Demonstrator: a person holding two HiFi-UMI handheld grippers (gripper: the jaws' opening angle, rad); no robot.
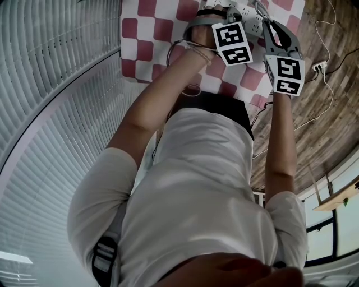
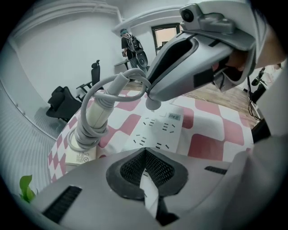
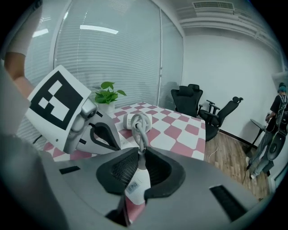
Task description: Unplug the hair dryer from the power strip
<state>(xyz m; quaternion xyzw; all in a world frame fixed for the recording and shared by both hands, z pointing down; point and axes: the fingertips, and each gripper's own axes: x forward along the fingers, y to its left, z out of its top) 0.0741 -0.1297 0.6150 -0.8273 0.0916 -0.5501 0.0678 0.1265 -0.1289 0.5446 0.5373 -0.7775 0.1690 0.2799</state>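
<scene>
A white power strip lies on the red-and-white checked tablecloth. My left gripper is shut on the strip's near edge. In the right gripper view, my right gripper is shut on the white plug of the hair dryer's cord. The grey cord runs from the jaws to the white hair dryer, coiled round its handle. In the left gripper view the right gripper hangs just above the strip, and the sockets that show are empty. From the head view both grippers sit side by side over the table.
A potted plant stands at the table's far corner by the window blinds. Black office chairs and a person are beyond the table. On the wooden floor at the right lies another small power strip with thin cables.
</scene>
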